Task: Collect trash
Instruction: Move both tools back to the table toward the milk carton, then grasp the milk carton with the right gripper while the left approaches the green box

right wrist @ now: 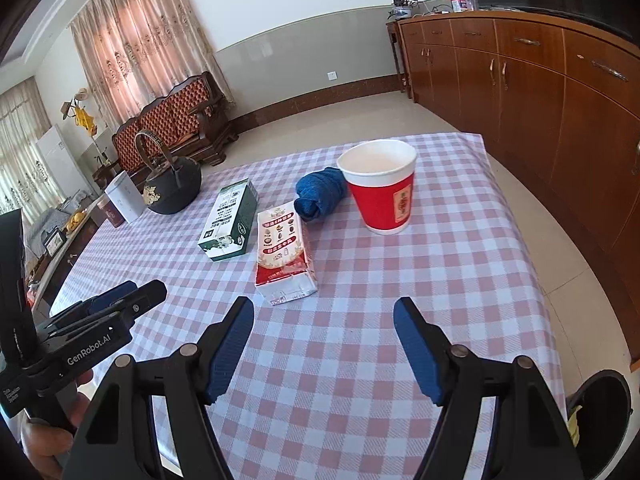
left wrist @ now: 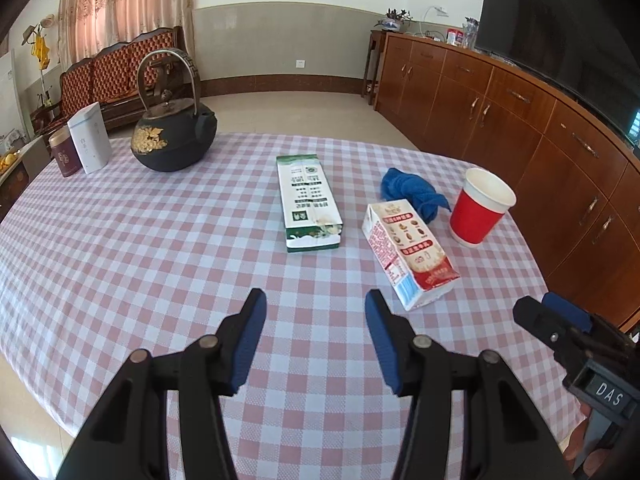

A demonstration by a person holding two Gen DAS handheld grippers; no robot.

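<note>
Two cartons (left wrist: pixel 312 204) (left wrist: pixel 406 254), one cup (left wrist: pixel 480 206), one cloth (left wrist: pixel 414 194) on the worktop (left wrist: pixel 160 248).
Left claw (left wrist: pixel 316 302) and right claw (right wrist: pixel 324 310) both gape, empty.

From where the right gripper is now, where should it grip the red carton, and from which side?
Grip the red carton across its two long sides, near the middle, coming from above. It lies flat on the table with its short end toward the right gripper, so the long sides are free, and its width looks narrower than the open jaws. The green carton lies apart.
</note>
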